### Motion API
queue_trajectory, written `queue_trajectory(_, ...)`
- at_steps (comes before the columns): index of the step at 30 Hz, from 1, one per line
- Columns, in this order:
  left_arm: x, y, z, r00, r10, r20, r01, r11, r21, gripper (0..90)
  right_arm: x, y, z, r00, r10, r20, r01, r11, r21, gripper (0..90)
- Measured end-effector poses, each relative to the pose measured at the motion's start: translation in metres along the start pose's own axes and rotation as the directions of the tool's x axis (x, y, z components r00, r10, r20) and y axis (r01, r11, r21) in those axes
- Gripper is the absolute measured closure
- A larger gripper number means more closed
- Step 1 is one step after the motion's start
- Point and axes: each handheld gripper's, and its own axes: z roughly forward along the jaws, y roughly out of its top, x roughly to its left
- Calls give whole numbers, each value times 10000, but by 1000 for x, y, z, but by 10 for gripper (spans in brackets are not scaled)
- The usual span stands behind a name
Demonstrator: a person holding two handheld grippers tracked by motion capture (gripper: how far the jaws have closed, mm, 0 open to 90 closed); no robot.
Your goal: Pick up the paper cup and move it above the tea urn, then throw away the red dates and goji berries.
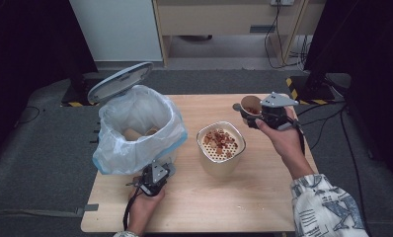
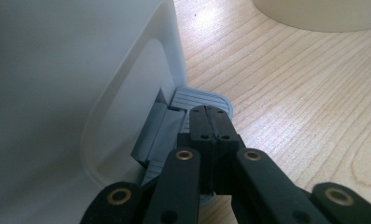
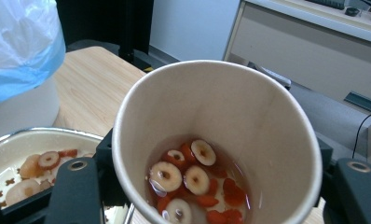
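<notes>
Cup (image 3: 216, 135) with fruit slices sits clamped in the right gripper (image 1: 257, 114), tilted, just beyond the strainer pot (image 1: 220, 148); left gripper (image 2: 210, 112), jaws fully together, presses the bin's pedal (image 2: 200, 99)

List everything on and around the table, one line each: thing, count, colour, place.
Paper cup: one, tan, clamped in the right gripper, over the table's far right part; holds liquid with pale and red slices.
Strainer pot: one, cream with a perforated insert, mid-table; red-brown pieces on the insert.
Pedal bin: one, white with a clear, blue-edged bag, table's left; grey lid up, tan items inside.
Pedal: one, grey, at the bin's foot.
Table: one, light wood.
Cabinet: one, beige, beyond the table.
Left gripper: one, black, shut, tips on the pedal.
Right gripper: one, black, shut on the cup.
Sleeve: one, patterned white and blue, lower right.
</notes>
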Motion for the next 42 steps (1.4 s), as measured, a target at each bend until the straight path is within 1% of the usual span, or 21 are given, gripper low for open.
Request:
queue_trajectory(2, 0, 0, 0, 10000, -2, -1, 2, 10000, 0, 892, -3, 4, -1, 9999, 68, 115, -68, 10000, 1, 328)
queue_trajectory(6, 0, 0, 0, 10000, -10, 3, 10, 10000, 1, 892, -2, 9, 0, 10000, -7, 89, 7, 10000, -37, 327)
queue_trajectory(8, 0, 0, 0, 10000, -6, 4, 6, 10000, 4, 892, 1, 12, 1, 10000, -66, -26, 65, 9999, -76, 327)
queue_trajectory(10, 0, 0, 0, 10000, 1, -2, -1, 10000, 7, 892, 5, 14, 2, 9996, -244, -149, 244, 9997, -36, 327)
queue_trajectory(12, 0, 0, 0, 10000, -26, 2, 26, 10000, -14, 892, 4, 15, 2, 9996, -252, -123, 252, 9997, -8, 327)
queue_trajectory(14, 0, 0, 0, 10000, -43, 0, 43, 10000, -27, 892, 2, 17, 3, 9999, -106, -23, 106, 9999, -21, 327)
queue_trajectory(15, 0, 0, 0, 10000, -51, 3, 51, 10000, -27, 892, 2, 17, 3, 9999, -106, -23, 106, 9999, -21, 327)
queue_trajectory(17, 0, 0, 0, 10000, -56, 7, 56, 10000, -27, 892, 5, 18, 4, 9998, -166, -82, 165, 9999, -45, 327)
queue_trajectory(19, 0, 0, 0, 10000, -59, 3, 59, 10000, -26, 892, 9, 22, 7, 9990, -370, -259, 369, 9993, -50, 327)
queue_trajectory(23, 0, 0, 0, 10000, -54, -1, 54, 10000, -24, 892, 11, 25, 7, 9991, -356, -219, 355, 9993, -75, 327)
queue_trajectory(24, 0, 0, 0, 10000, -62, 5, 62, 10000, -21, 892, 13, 26, 9, 9986, -455, -268, 454, 9989, -75, 327)
queue_trajectory(25, 0, 0, 0, 10000, -62, 5, 62, 10000, -21, 892, 13, 26, 9, 9986, -455, -268, 454, 9989, -75, 327)
queue_trajectory(26, 0, 0, 0, 10000, -50, 6, 50, 10000, -23, 892, 18, 27, 10, 9972, -563, -486, 559, 9984, -95, 327)
queue_trajectory(27, 0, 0, 0, 10000, -50, 6, 50, 10000, -23, 892, 18, 27, 10, 9968, -573, -553, 568, 9983, -105, 327)
queue_trajectory(31, 0, 0, 0, 10000, -35, -2, 35, 10000, -18, 892, 12, 25, 8, 9977, -539, -409, 539, 9985, -15, 328)
queue_trajectory(33, 0, 0, 0, 10000, -55, 2, 55, 10000, -20, 892, 9, 25, 8, 9989, -418, -227, 418, 9991, -15, 330)
queue_trajectory(35, 0, 0, 0, 10000, -62, 12, 62, 10000, -20, 892, 11, 25, 9, 9987, -403, -326, 400, 9991, -111, 331)
queue_trajectory(37, 0, 0, 0, 10000, -45, 5, 45, 10000, -12, 892, 18, 25, 12, 9961, -618, -626, 614, 9981, -83, 331)
queue_trajectory(39, 0, 0, 0, 10000, -46, -3, 46, 10000, -17, 892, 20, 24, 12, 9951, -670, -730, 668, 9978, -56, 331)
queue_trajectory(42, 0, 0, 0, 10000, -37, -1, 37, 10000, -16, 892, 17, 24, 11, 9968, -540, -591, 536, 9985, -87, 332)
